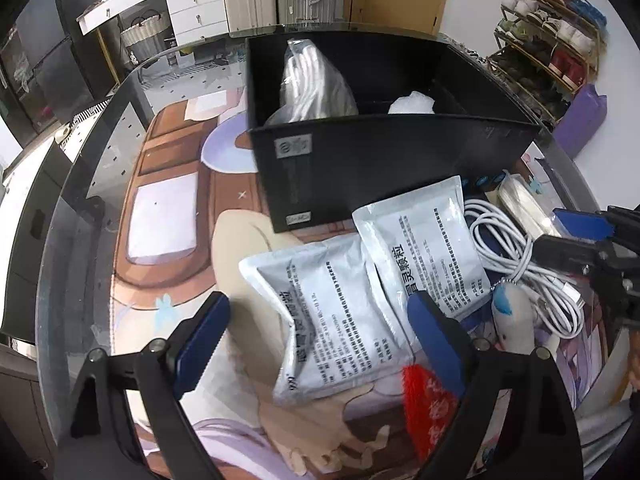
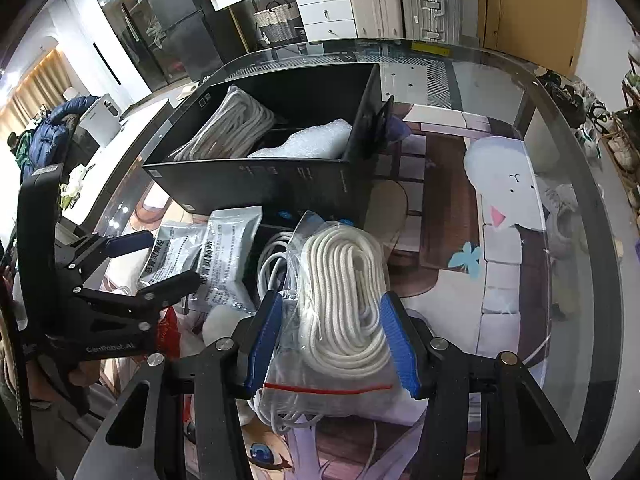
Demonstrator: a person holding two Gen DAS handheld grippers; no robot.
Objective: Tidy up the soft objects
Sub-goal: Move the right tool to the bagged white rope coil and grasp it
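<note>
My left gripper (image 1: 320,320) is open, its blue pads on either side of a silver foil pouch (image 1: 332,312) on the table; a second pouch (image 1: 424,240) overlaps it. My right gripper (image 2: 336,336) is shut on a clear bag of white rope (image 2: 344,300), held just above the table. The black divided box (image 1: 380,156) stands behind, holding another bagged rope (image 1: 308,80) and white bubble wrap (image 1: 412,104). In the right wrist view the box (image 2: 280,184) is ahead to the left and the left gripper (image 2: 160,260) sits over the pouches (image 2: 228,256).
A coiled white cable (image 1: 516,264), a small plush toy (image 1: 512,316) and a red tassel (image 1: 428,408) lie near the pouches. The glass table (image 2: 540,184) covers a printed mat. A shoe rack (image 1: 548,44) and drawers (image 1: 192,8) stand beyond.
</note>
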